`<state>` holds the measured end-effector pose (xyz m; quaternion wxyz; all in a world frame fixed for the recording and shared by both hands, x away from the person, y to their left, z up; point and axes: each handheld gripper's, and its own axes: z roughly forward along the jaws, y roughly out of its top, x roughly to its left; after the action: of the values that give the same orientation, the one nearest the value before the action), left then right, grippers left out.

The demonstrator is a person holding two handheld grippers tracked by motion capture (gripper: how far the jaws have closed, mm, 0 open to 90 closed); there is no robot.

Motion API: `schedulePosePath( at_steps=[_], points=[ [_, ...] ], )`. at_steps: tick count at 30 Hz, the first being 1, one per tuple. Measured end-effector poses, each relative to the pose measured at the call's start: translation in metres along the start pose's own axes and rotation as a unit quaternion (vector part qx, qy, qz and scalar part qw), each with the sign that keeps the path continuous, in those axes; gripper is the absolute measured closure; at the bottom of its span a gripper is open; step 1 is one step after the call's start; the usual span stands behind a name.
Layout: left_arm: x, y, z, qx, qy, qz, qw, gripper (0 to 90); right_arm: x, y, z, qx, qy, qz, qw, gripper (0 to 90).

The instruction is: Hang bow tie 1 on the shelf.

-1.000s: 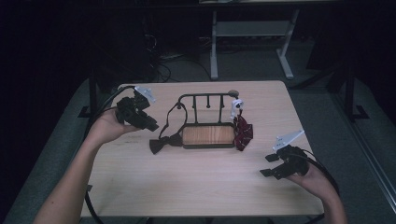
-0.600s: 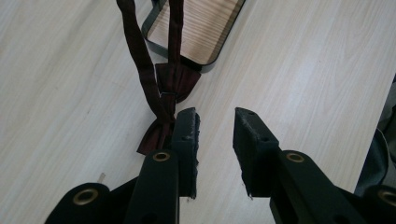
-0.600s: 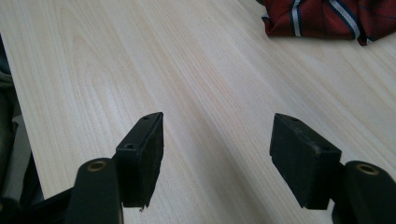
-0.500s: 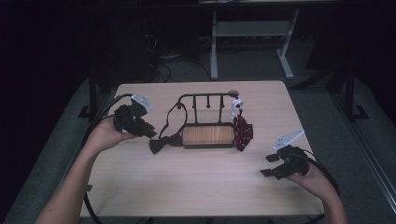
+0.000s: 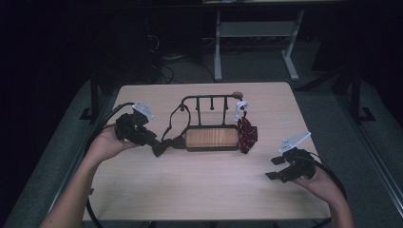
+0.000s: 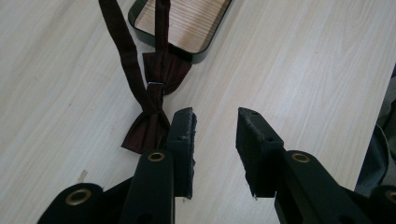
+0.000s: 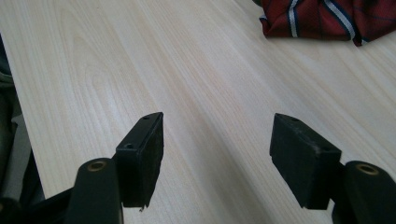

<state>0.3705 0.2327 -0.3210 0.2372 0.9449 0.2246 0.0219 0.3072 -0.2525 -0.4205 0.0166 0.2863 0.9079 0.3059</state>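
Bow tie (image 6: 148,122) flat on the table (image 5: 199,190), right by the rack's wooden base (image 5: 211,137).
Left gripper (image 6: 215,126) sits just beside it, jaws have just been opening, nothing between them. Right gripper (image 7: 217,140) gapes wide, well apart.

A rack (image 5: 211,122) stands just past the centre of the table (image 5: 199,190). A bow tie (image 5: 166,145) lies on the table at the rack's 8 o'clock, touching its base, with the strap running up to the rack's left end. A second tie (image 5: 247,135) hangs at the rack's 3 o'clock end, bunched against the base. The left gripper (image 5: 142,137) sits at 9 o'clock of the bow tie, just beside it. The right gripper (image 5: 280,168) sits at 5 o'clock of the rack, well apart from it.
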Motion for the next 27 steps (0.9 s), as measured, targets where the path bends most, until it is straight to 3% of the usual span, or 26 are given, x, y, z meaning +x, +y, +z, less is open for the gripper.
schedulePosePath(
  at_steps=[13,24,27],
  points=[
    [-0.005,-0.014,0.009,-0.002,0.002,-0.006,1.0000,63.0,0.000,0.000,0.000,0.000,-0.001,-0.001,1.0000,34.7],
    [-0.010,-0.024,0.016,-0.007,0.003,0.000,1.0000,58.6,0.000,0.000,0.000,0.000,-0.002,-0.001,1.0000,34.7],
    [-0.011,-0.027,0.019,-0.012,-0.006,-0.001,0.9999,56.1,0.001,0.000,0.000,0.001,-0.002,0.001,1.0000,34.7]
  ],
)
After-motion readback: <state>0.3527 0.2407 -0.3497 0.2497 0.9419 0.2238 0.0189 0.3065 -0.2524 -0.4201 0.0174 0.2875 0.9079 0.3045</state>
